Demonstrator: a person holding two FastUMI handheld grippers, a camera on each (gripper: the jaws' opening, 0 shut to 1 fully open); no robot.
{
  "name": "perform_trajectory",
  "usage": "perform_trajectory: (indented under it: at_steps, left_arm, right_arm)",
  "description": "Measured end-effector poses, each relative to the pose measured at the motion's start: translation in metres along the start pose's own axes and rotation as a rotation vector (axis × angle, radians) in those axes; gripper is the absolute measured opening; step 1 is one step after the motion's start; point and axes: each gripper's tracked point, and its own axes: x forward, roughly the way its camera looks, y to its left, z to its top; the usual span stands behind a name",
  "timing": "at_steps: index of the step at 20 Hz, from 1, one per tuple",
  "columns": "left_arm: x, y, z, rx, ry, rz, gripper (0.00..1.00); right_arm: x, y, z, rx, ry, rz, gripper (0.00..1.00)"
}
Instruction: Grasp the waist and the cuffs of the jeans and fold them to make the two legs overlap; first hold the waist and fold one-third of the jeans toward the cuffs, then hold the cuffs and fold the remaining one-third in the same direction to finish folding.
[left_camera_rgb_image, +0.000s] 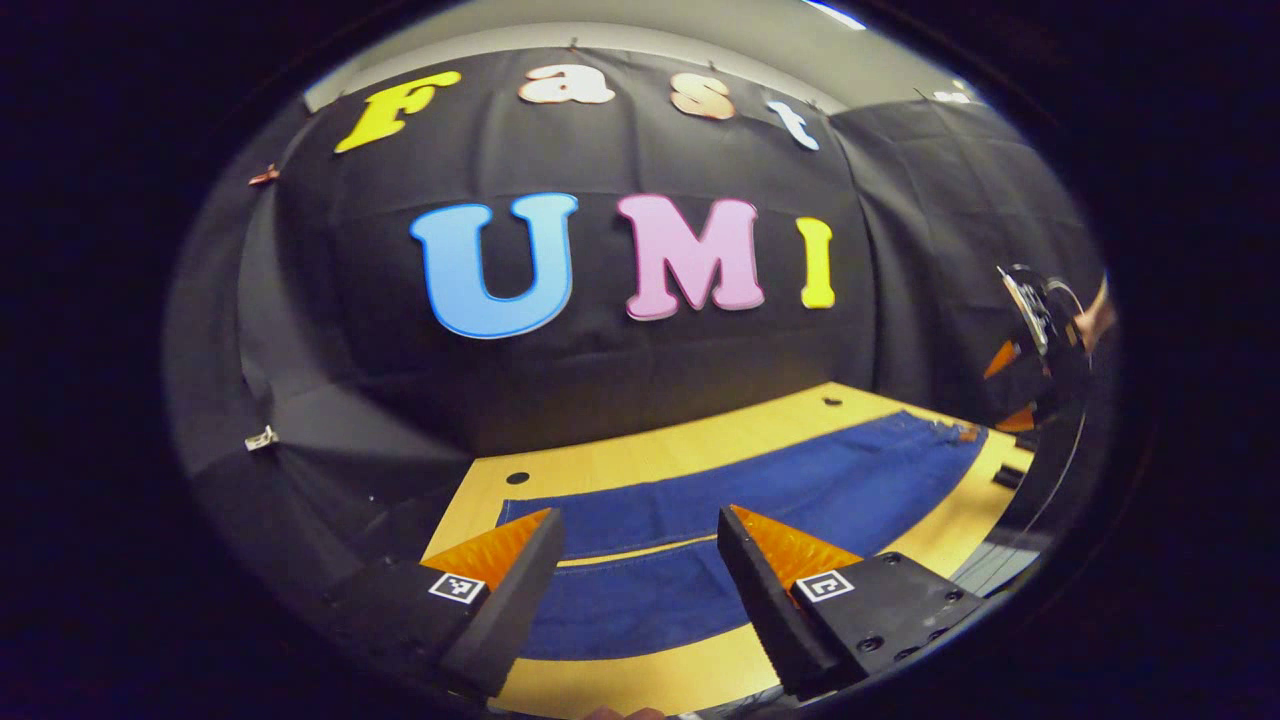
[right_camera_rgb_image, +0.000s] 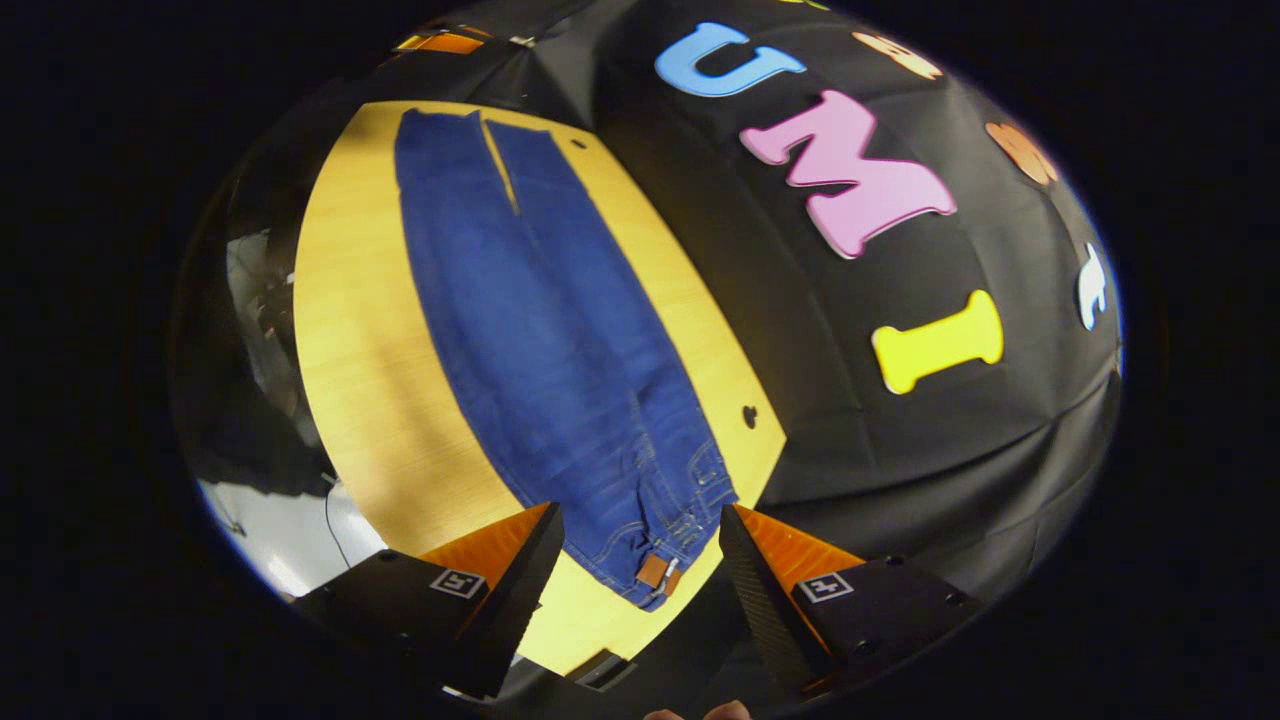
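Jeans (right_camera_rgb_image: 560, 350) flat on table (right_camera_rgb_image: 370, 400), legs side by side; left gripper (left_camera_rgb_image: 640, 570) and right gripper (right_camera_rgb_image: 640, 570) both released, empty; pinching one layer risks skewed overlap.

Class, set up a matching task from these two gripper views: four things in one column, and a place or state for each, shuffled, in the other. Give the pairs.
Column one:
1. jeans
2. waist
3. cuffs
4. left gripper

Column two:
A. at the table's far end in the right gripper view
B. open, above the leg end
C. spread flat lengthwise on the wooden table
D. nearest the open right gripper, leather patch showing

Pairs: 1-C, 2-D, 3-A, 4-B
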Motion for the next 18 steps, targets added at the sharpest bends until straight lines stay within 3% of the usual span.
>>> perform_trajectory:
  at_steps: [6, 9, 11, 14, 18]
  left_arm:
    - [0.027, 0.004, -0.102, 0.58, 0.326, -0.304, 0.98]
    - [0.026, 0.007, -0.164, 0.76, 0.488, -0.475, 0.98]
    - [0.031, 0.018, -0.188, 0.836, 0.562, -0.526, 0.98]
    - [0.04, 0.034, -0.208, 0.853, 0.656, -0.516, 0.99]
    - [0.034, 0.045, -0.215, 0.909, 0.684, -0.55, 0.96]
  right_arm:
    - [0.065, 0.035, -0.022, -0.204, 0.001, 0.169, 0.97]
    - [0.087, 0.044, -0.041, -0.284, 0.0, 0.236, 0.97]
    - [0.097, 0.045, -0.06, -0.303, 0.025, 0.276, 0.97]
    - [0.108, 0.037, -0.079, -0.33, 0.049, 0.278, 0.97]
    - [0.108, 0.034, -0.094, -0.324, 0.061, 0.277, 0.97]
